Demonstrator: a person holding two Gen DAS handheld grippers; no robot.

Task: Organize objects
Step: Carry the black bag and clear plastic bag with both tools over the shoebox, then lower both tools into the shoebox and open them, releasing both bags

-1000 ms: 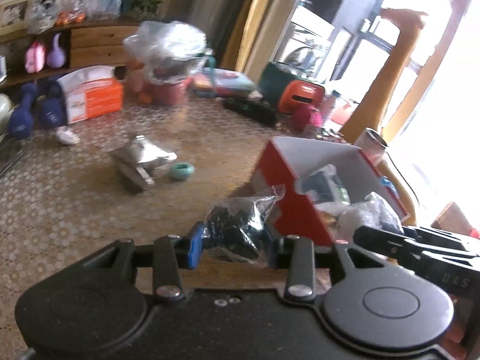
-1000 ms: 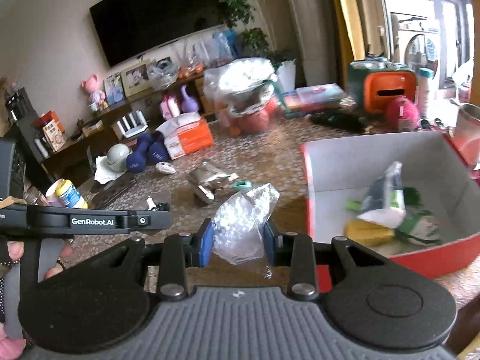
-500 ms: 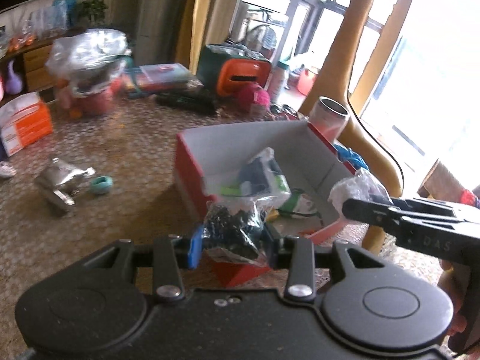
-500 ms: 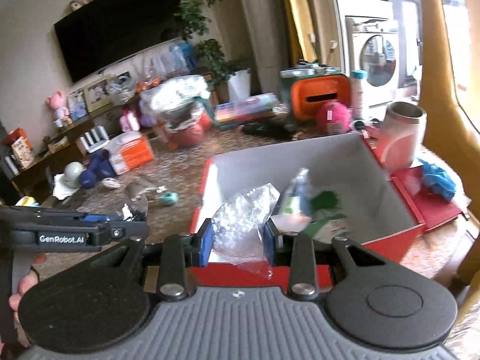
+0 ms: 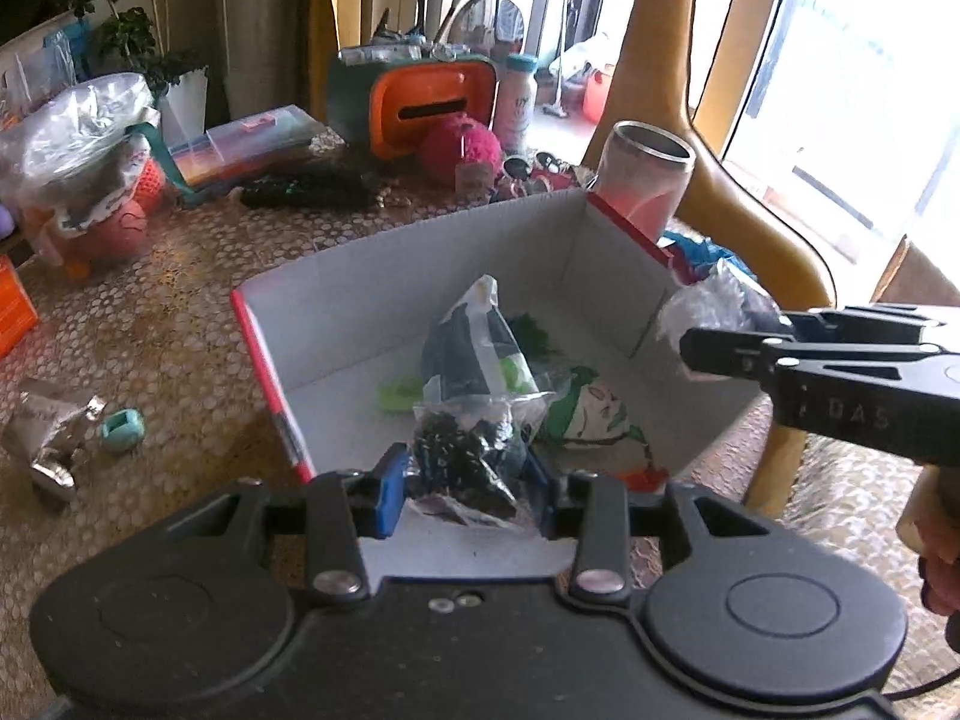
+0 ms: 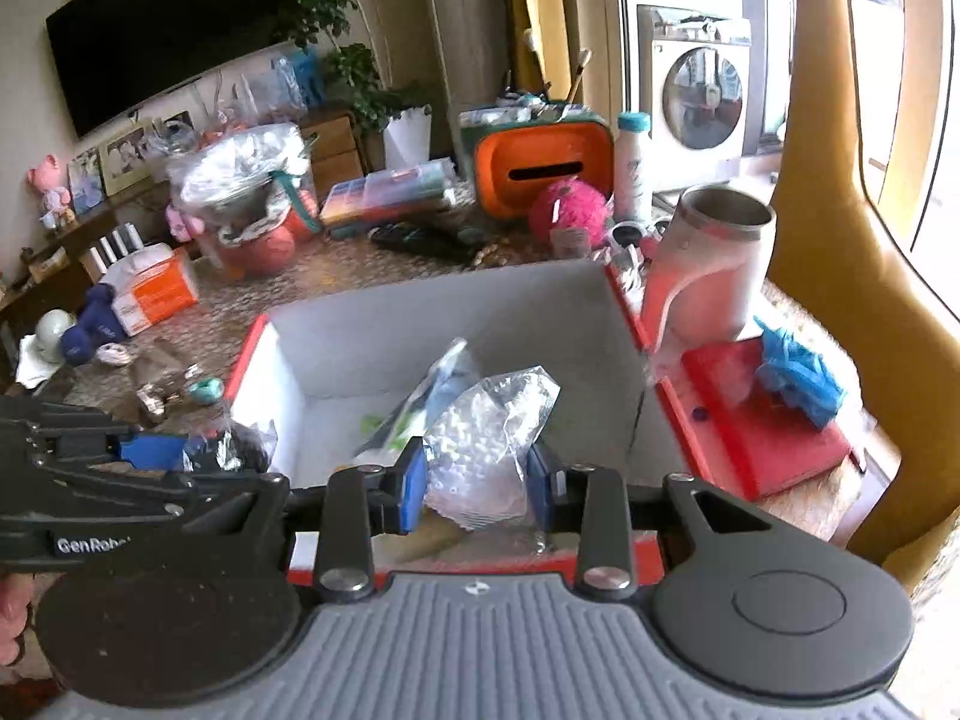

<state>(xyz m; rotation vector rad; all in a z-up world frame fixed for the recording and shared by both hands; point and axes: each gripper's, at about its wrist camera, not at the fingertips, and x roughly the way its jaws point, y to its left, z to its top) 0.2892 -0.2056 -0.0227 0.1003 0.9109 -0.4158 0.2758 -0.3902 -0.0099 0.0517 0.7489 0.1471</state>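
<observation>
While tongs (image 5: 465, 483) pinch crinkly bag (image 5: 465, 450), cardboard box (image 5: 360, 294)

We see the right gripper (image 6: 477, 483) clamped on a clear bag of white beads (image 6: 489, 441), held over the red box (image 6: 432, 324). At 9 o'clock, the left gripper (image 6: 180, 456) grips a bag of dark pieces (image 6: 237, 450). At 3 o'clock, a blue cloth (image 6: 795, 375) lies on the red lid (image 6: 738, 420).

we see: box (image 5: 420, 276) — matt grey card inside, red outside | bags (image 6: 486, 450) — clear crinkled glossy plastic | tumbler (image 6: 714, 264) — brushed metal rim | surface (image 5: 150, 324) — pebbled, rough
</observation>
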